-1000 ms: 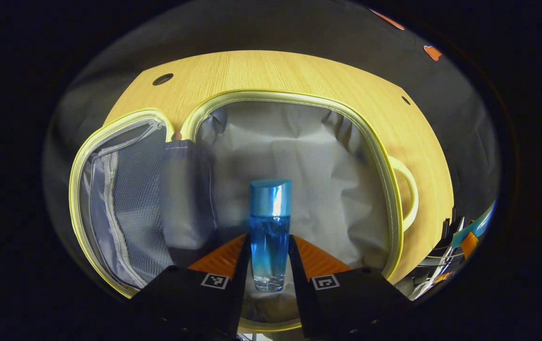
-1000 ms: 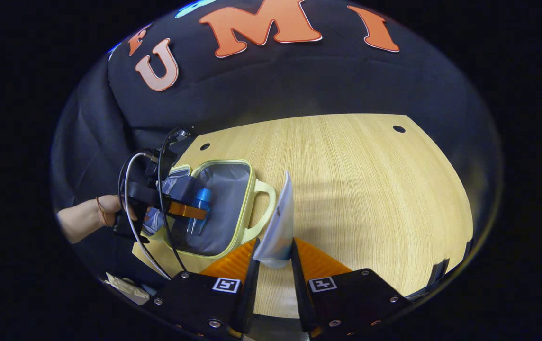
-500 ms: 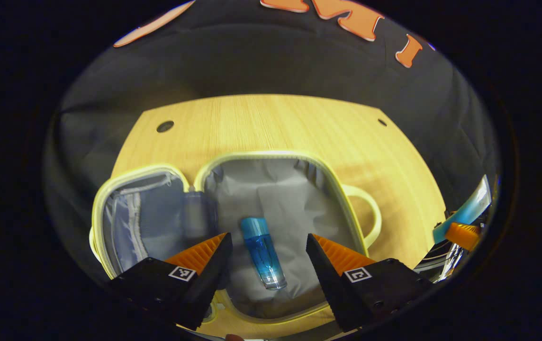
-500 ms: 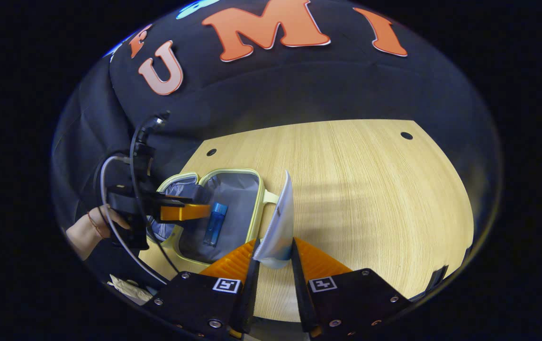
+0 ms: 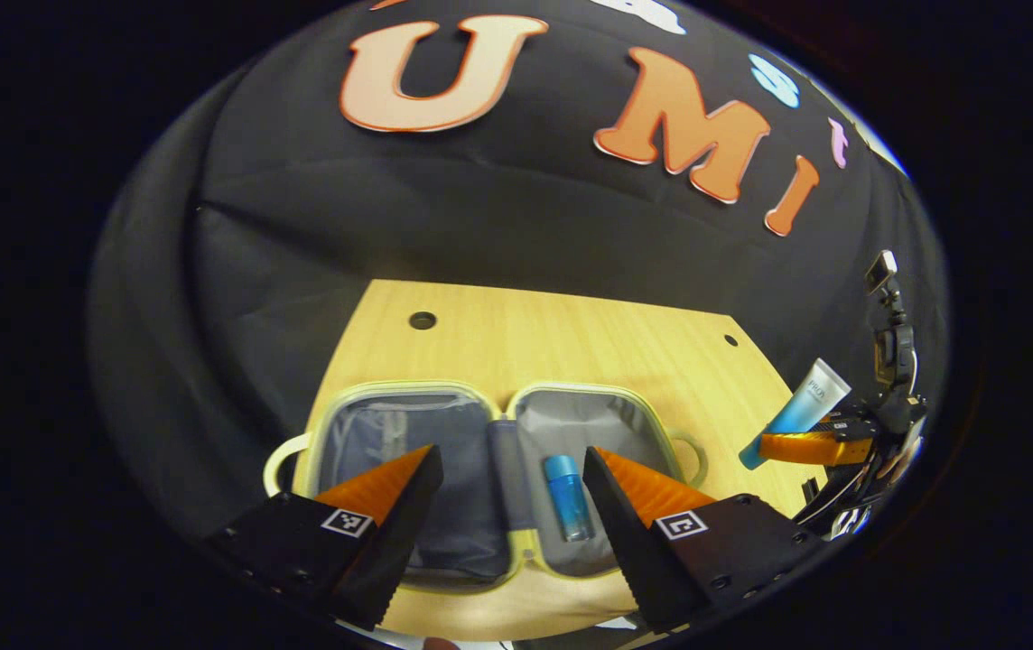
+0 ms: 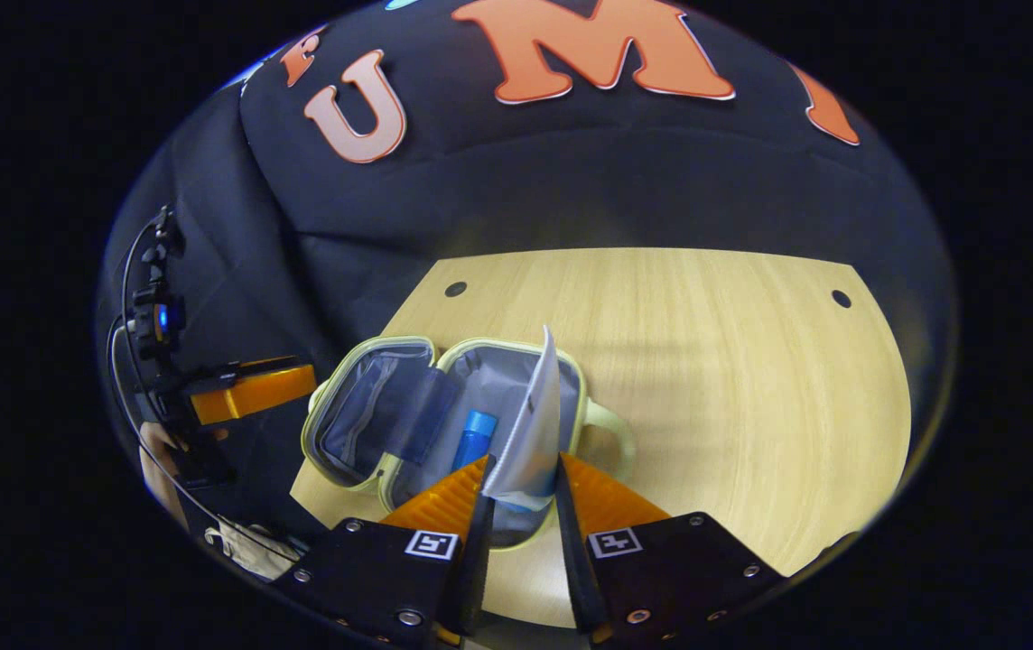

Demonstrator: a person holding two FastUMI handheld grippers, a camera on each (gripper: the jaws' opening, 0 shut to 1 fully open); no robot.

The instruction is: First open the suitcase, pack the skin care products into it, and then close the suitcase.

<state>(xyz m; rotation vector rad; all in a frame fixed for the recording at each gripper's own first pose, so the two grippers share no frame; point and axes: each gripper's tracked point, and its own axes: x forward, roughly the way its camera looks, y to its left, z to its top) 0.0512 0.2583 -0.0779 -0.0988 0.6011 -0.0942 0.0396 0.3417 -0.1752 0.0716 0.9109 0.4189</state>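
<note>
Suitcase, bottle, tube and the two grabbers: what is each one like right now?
suitcase: open, lying flat on the table.
blue bottle: lying in the suitcase's right half.
tube: held, not yet packed.
left gripper: open, empty.
right gripper: shut on the tube.

A light wooden table with a fine straight grain was seen against the black cloth wall of the booth. Two small round holes were set near its far corners, and the far corners were cut at an angle. The cloth was creased in soft folds behind the table. A faint shadow band was cast across the tabletop.
</note>
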